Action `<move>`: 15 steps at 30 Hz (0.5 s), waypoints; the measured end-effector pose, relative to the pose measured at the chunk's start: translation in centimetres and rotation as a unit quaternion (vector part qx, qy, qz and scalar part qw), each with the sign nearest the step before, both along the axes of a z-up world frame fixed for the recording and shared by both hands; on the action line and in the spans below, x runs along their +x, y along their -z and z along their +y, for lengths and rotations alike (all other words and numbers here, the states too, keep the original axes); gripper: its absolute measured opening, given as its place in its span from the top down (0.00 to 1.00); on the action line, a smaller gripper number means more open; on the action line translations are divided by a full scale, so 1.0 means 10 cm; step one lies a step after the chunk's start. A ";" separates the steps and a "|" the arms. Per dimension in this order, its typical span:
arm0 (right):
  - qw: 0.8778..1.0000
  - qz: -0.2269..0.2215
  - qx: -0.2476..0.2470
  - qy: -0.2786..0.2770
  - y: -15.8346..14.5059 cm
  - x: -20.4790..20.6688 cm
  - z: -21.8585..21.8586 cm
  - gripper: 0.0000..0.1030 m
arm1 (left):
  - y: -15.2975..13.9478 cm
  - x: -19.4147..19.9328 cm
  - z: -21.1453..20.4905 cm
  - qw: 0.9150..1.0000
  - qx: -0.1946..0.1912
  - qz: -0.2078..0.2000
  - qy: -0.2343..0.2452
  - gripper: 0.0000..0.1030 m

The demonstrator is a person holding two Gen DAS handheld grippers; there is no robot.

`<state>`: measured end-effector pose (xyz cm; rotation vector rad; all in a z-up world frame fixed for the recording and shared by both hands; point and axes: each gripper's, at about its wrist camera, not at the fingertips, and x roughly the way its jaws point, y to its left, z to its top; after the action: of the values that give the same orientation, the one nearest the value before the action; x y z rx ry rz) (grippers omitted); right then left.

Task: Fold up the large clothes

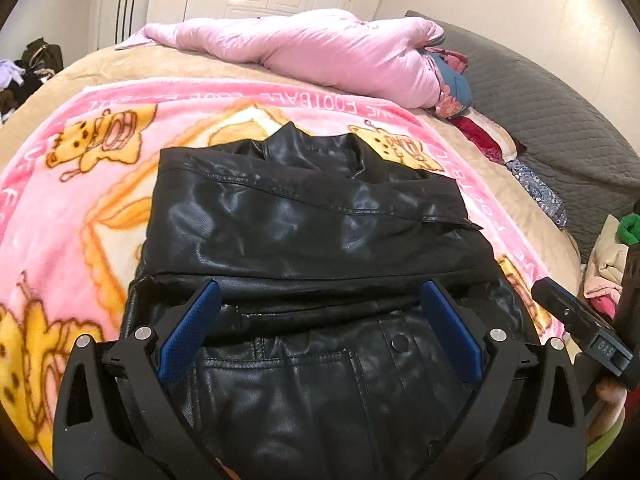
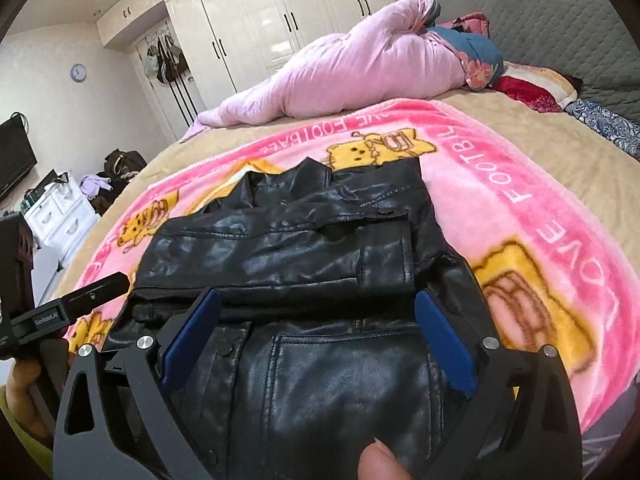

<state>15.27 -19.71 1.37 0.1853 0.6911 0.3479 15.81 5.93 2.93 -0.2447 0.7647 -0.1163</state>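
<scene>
Presently, with the left tool [image 1: 320, 308] and right tool [image 2: 316, 316] both held wide open and empty, the slippery, partly folded black leather jacket [image 1: 304, 220] could be unfolded if gripped carelessly.

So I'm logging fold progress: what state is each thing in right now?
black leather jacket: partly folded, lying on the blanket
left gripper: open, fingers apart over the jacket
right gripper: open, holding nothing
pink blanket: spread flat
wardrobe doors: shut
</scene>
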 end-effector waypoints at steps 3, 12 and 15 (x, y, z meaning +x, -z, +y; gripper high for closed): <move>1.000 -0.005 0.004 0.001 -0.07 -0.09 -0.02 0.05 | -0.07 -0.08 0.01 1.000 -0.002 -0.008 0.000 0.09; 1.000 -0.024 0.006 -0.003 -0.27 -0.32 -0.04 0.05 | -0.26 -0.35 -0.02 0.999 0.000 -0.032 0.009 0.09; 1.000 -0.029 0.004 -0.006 -0.33 -0.40 -0.02 0.05 | -0.33 -0.44 0.00 0.999 0.002 -0.039 0.006 0.09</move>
<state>11.31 -19.93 4.65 0.1767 0.6335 0.3669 11.46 5.90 6.20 -0.2299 0.6899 -0.1341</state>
